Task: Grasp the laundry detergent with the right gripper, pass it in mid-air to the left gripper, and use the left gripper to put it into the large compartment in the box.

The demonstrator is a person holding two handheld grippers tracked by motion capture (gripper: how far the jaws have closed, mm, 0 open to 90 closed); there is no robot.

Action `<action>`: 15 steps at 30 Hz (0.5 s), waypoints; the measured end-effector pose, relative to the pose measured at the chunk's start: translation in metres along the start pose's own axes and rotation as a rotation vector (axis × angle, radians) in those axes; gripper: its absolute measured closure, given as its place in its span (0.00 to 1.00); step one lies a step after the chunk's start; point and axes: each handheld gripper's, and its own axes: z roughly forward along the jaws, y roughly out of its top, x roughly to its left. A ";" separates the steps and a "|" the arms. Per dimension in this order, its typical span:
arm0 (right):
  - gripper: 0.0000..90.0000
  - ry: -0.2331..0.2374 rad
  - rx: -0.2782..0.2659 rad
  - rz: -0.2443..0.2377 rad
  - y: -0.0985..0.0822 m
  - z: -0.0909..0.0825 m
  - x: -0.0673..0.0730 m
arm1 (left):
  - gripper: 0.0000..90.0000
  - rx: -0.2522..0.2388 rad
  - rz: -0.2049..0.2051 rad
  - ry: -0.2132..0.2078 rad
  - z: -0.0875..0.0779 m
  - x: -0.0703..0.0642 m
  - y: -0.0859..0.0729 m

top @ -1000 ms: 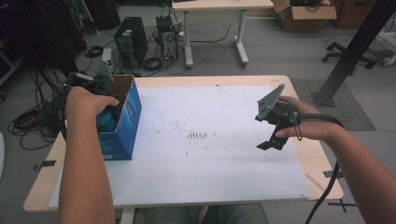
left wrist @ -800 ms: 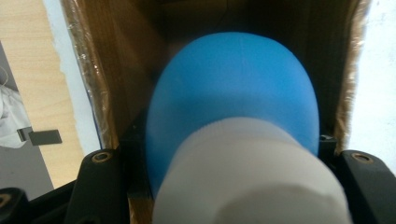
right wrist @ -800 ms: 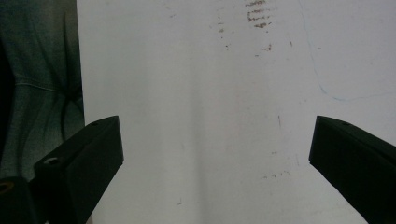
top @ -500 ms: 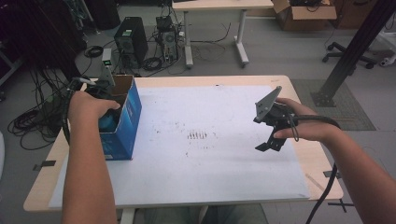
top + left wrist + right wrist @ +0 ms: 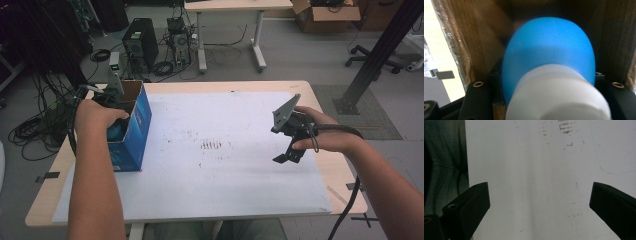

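A person sits at a pale wooden tabletop (image 5: 320,102) covered by a smudged white sheet (image 5: 225,160), with one tool in each hand. The left tool (image 5: 116,127) reaches down into an open blue cardboard box (image 5: 134,131) standing near the left edge of the tabletop, and its jaws are closed on a blue bottle (image 5: 549,50) with a white cap (image 5: 556,95), which sits inside the box. In the left gripper view the bottle is smooth, rounded and matte, egg-like in outline; its cap is a broad white cylinder pointing toward the camera, and the plain brown cardboard walls of the box stand close around it. The right tool (image 5: 289,145) hovers above the sheet on the right side, well apart from the box, its two black jaws spread wide with nothing between them. The step in hand appears to be moving the bottle in or out of the box. To do it well, the grip should probably stay firm on the rounded, slippery body, which could twist or slide between flat jaws. The travel should keep straight along the box's opening so that neither cap nor tool catches a wall. The box looks light and may tip or shift, so the free right tool could steady it.
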 end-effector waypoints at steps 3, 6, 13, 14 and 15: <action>0.04 -0.001 0.000 -0.003 0.000 0.000 0.001 | 0.43 -0.001 0.000 -0.002 0.000 0.001 -0.001; 0.04 -0.001 0.000 -0.004 0.000 0.000 0.001 | 0.42 -0.002 0.001 -0.002 0.001 0.001 -0.001; 0.04 -0.004 -0.003 -0.002 -0.001 -0.002 0.002 | 0.42 -0.001 0.003 0.004 0.000 -0.001 -0.001; 0.04 -0.005 -0.004 -0.003 -0.001 -0.002 0.002 | 0.42 -0.001 0.004 0.004 0.000 -0.001 -0.001; 0.04 -0.004 -0.005 -0.002 -0.001 -0.002 0.002 | 0.42 -0.001 0.004 0.004 0.000 -0.001 -0.001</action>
